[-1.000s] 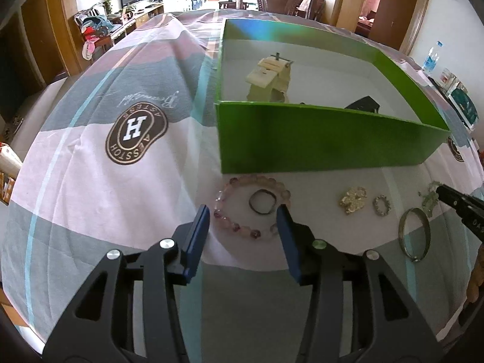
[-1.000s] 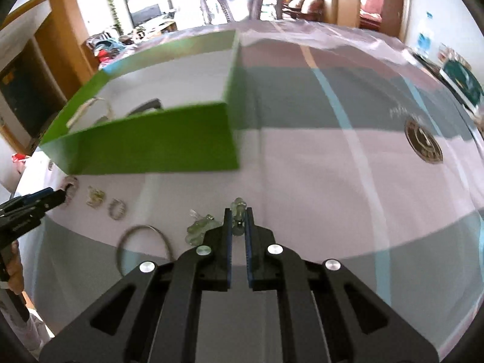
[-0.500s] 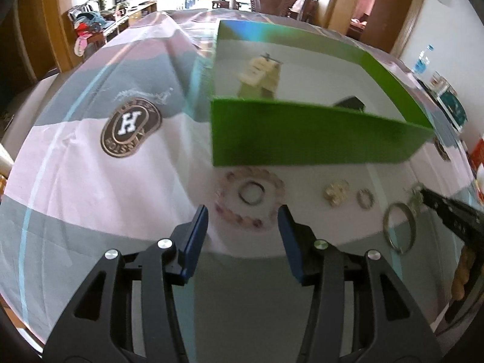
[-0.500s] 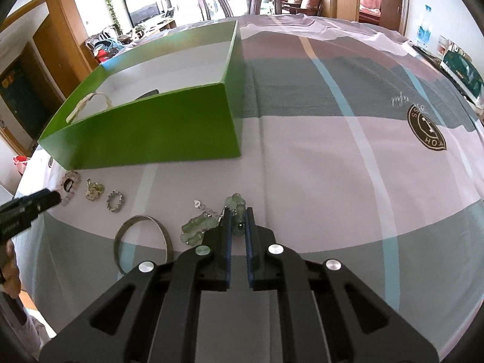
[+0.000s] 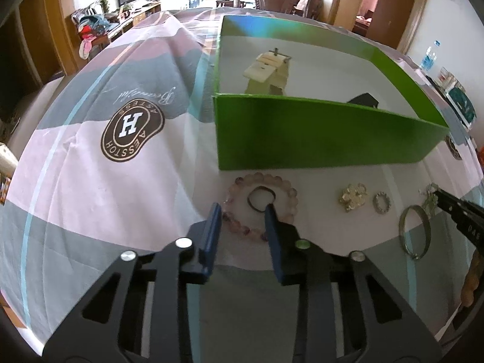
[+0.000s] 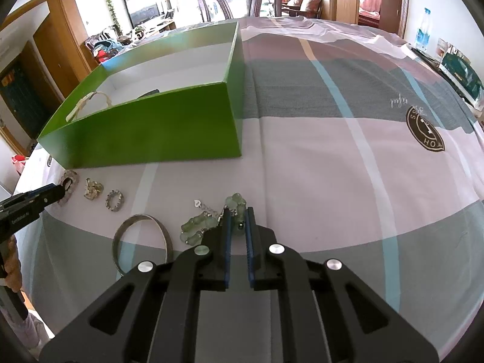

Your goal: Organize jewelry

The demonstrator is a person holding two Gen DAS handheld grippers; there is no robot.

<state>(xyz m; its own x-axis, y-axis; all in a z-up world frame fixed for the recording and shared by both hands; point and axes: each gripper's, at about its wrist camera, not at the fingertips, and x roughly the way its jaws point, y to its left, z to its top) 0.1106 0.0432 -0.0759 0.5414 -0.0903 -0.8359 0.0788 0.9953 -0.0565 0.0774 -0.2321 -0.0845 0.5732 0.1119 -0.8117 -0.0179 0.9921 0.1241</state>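
The pink bead bracelet (image 5: 261, 205) is being grasped for the first pickup: it is lying on the cloth-covered worktop (image 5: 90, 199) just in front of the green box (image 5: 317, 133), with a small dark ring (image 5: 261, 199) inside its loop. The left gripper (image 5: 243, 210) is being closed, its jaws straddling the near beads, which are not yet being pressed. A firm clench, then a lift over the box wall, is being called for next. The beads are looking glossy, pale pink and purple. The green bead bracelet (image 6: 211, 220) is being pinched in the nearly shut right gripper (image 6: 237, 213), though contact is probably only partial, being half hidden.
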